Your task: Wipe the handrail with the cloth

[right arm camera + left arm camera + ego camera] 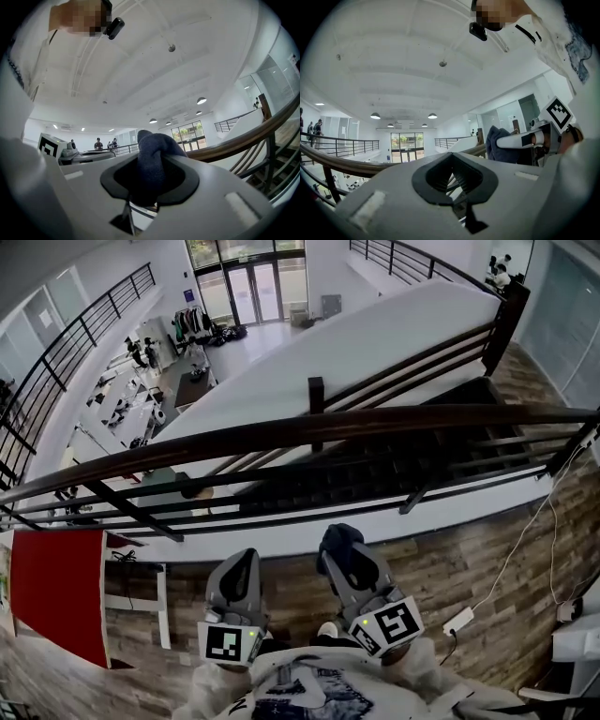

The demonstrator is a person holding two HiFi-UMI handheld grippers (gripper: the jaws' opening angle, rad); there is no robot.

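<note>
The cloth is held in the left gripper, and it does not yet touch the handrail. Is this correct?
Not quite. The cloth is held in the right gripper, not in the left gripper, whose jaws hold nothing. The right gripper view shows this. The rest stands: it does not yet touch the handrail.

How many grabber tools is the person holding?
2. The left gripper is low in the head view, left of centre, jaws together with nothing in them. The right gripper is beside it, clamped on the dark blue cloth. None seem hidden.
</note>
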